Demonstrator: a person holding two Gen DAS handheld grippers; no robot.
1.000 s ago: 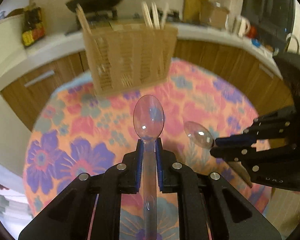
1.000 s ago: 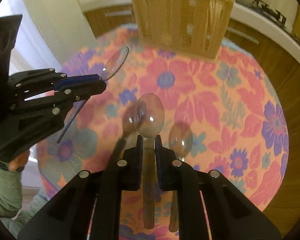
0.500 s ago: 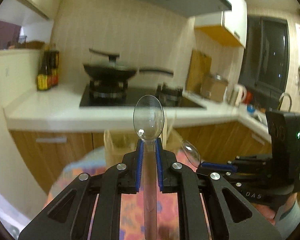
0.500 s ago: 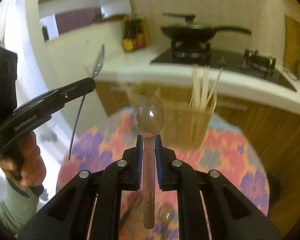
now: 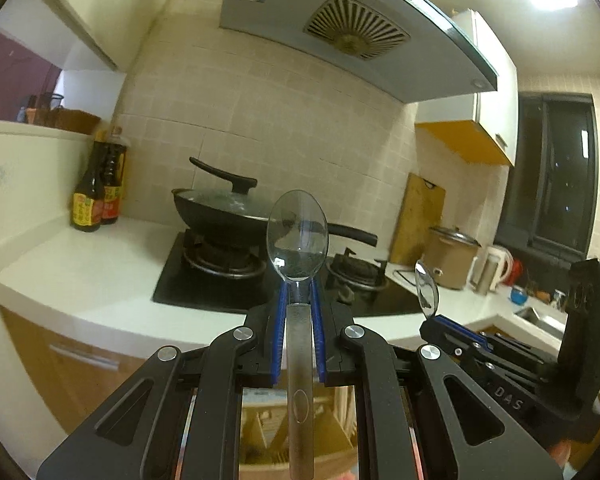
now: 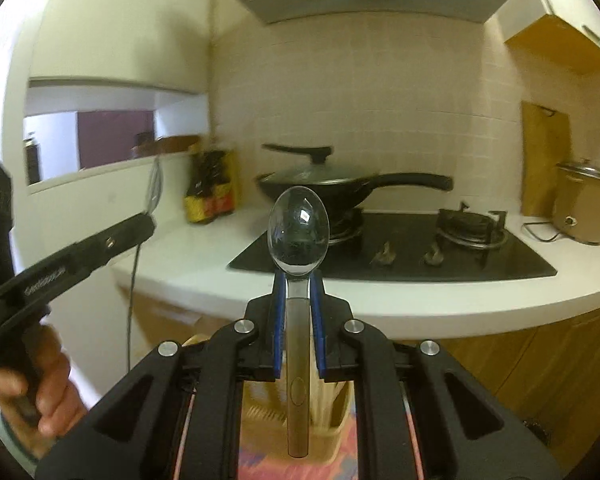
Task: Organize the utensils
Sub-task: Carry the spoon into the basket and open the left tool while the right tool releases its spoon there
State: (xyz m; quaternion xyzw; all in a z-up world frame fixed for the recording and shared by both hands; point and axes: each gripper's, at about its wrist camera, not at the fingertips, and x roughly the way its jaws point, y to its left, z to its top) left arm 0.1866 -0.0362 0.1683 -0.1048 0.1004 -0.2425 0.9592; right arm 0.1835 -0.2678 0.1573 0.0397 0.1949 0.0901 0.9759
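Observation:
My left gripper [image 5: 298,292] is shut on a clear plastic spoon [image 5: 297,236], bowl up, handle hanging down between the fingers. My right gripper [image 6: 298,284] is shut on a second clear spoon [image 6: 298,230], held the same way. Both are raised and level with the kitchen counter. The wicker utensil basket [image 5: 268,436] shows below the left gripper, and below the right gripper [image 6: 260,404] with pale chopsticks in it. The right gripper and its spoon show at the right of the left wrist view [image 5: 428,292]. The left gripper and its spoon show at the left of the right wrist view [image 6: 154,188].
A white counter [image 5: 80,268] carries a black hob [image 6: 400,252] with a lidded wok [image 5: 220,208]. Sauce bottles [image 5: 96,200] stand at the left, a cooker pot [image 6: 584,208] and cutting board [image 5: 418,216] at the right. The floral tablecloth [image 6: 260,464] lies below.
Both grippers have lifted and tilted up from the table, each with its spoon. The view went from the floral table and basket to the counter and wall; the basket dropped to the bottom.

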